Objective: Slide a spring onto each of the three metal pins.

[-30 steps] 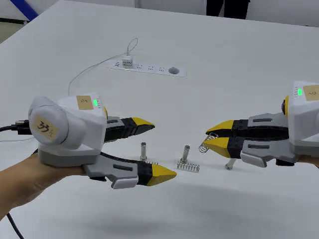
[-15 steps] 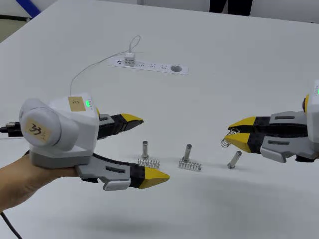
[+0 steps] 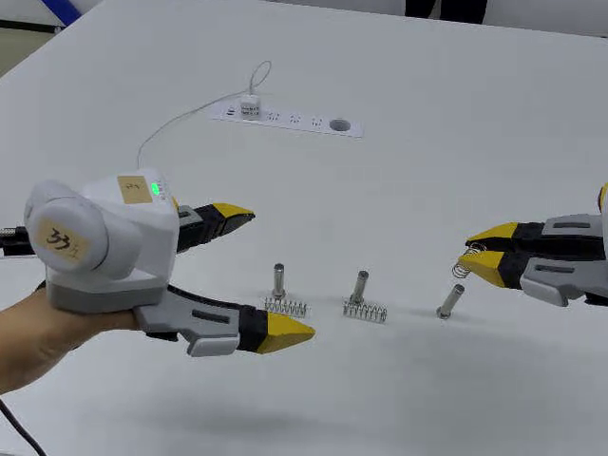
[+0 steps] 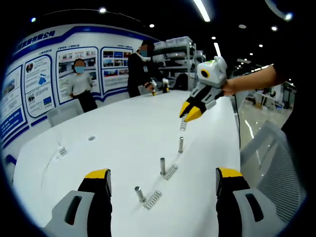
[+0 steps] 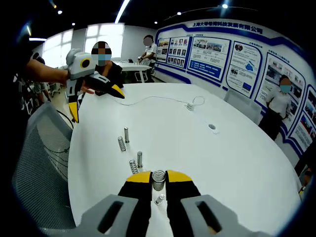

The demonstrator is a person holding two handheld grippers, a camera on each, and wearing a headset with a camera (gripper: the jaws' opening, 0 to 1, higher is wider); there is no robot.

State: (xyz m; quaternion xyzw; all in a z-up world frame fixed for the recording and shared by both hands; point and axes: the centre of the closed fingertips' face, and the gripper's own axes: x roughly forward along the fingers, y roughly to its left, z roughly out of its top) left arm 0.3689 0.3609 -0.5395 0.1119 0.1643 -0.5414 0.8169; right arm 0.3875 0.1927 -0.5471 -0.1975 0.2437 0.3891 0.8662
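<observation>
Three metal pins stand in a row on the white table: the left pin (image 3: 278, 279), the middle pin (image 3: 360, 285) and the right pin (image 3: 449, 301), which looks tilted in the head view. One spring (image 3: 286, 307) lies at the left pin's foot and a second spring (image 3: 365, 312) lies by the middle pin. My right gripper (image 3: 473, 258) is shut on a third spring (image 5: 158, 179) and hovers just right of and above the right pin (image 5: 159, 199). My left gripper (image 3: 277, 274) is wide open and holds nothing, to the left of the pins.
A white power strip (image 3: 285, 121) with a plugged-in cable (image 3: 180, 123) lies at the back of the table. A mesh chair (image 5: 44, 163) stands at the table's edge. People stand beyond the far end of the table.
My right gripper has drawn back to the right with the spring, uncovering the right pin. My left gripper has shifted slightly left. The pins and the two lying springs stayed put.
</observation>
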